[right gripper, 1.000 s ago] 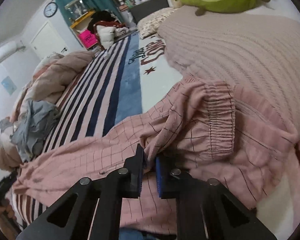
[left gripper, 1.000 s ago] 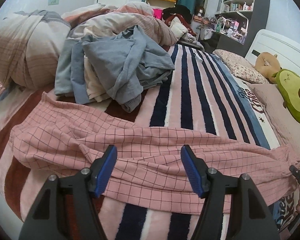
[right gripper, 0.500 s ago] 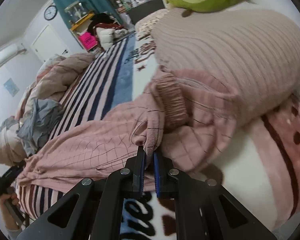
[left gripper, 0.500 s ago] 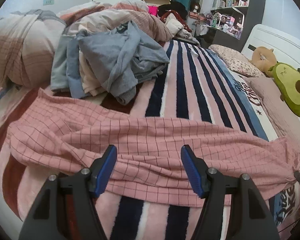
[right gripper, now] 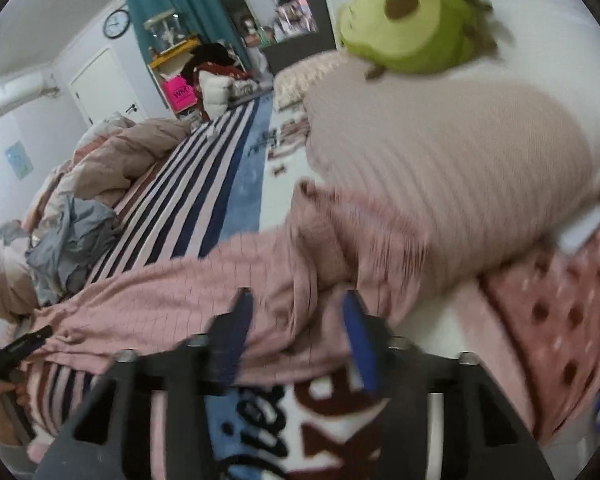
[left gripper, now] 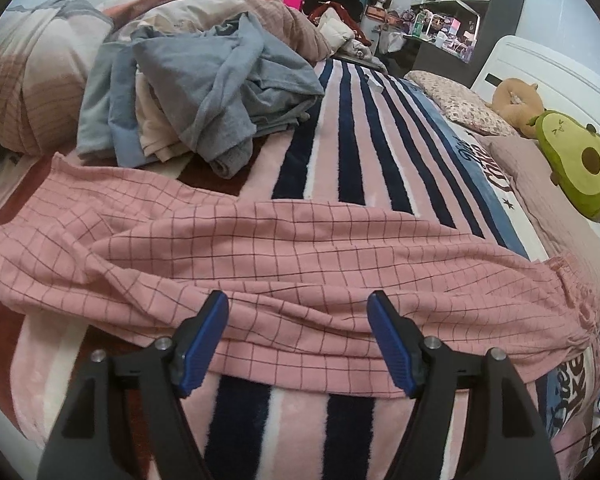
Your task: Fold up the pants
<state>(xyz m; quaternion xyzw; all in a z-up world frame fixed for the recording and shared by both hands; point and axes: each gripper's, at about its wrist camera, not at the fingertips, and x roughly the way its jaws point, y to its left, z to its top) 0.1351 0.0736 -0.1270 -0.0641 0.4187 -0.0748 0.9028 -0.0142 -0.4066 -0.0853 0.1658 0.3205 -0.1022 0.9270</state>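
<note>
Our left gripper (left gripper: 298,332) gapes over the pants (left gripper: 284,256), lying crosswise; our right gripper (right gripper: 296,336) has just opened, waistband ahead.

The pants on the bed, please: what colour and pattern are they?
Pink with a thin dark grid check, clearest in the left wrist view: pants.

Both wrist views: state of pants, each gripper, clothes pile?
pink checked pants: spread lengthwise across the bed, wrinkled, unfolded, waistband end bunched beside the pillow.
left gripper: open, above the pants, holding nothing.
right gripper: jaws just opened, cloth between but not pinched.
grey clothes pile: heaped, unfolded.
</note>
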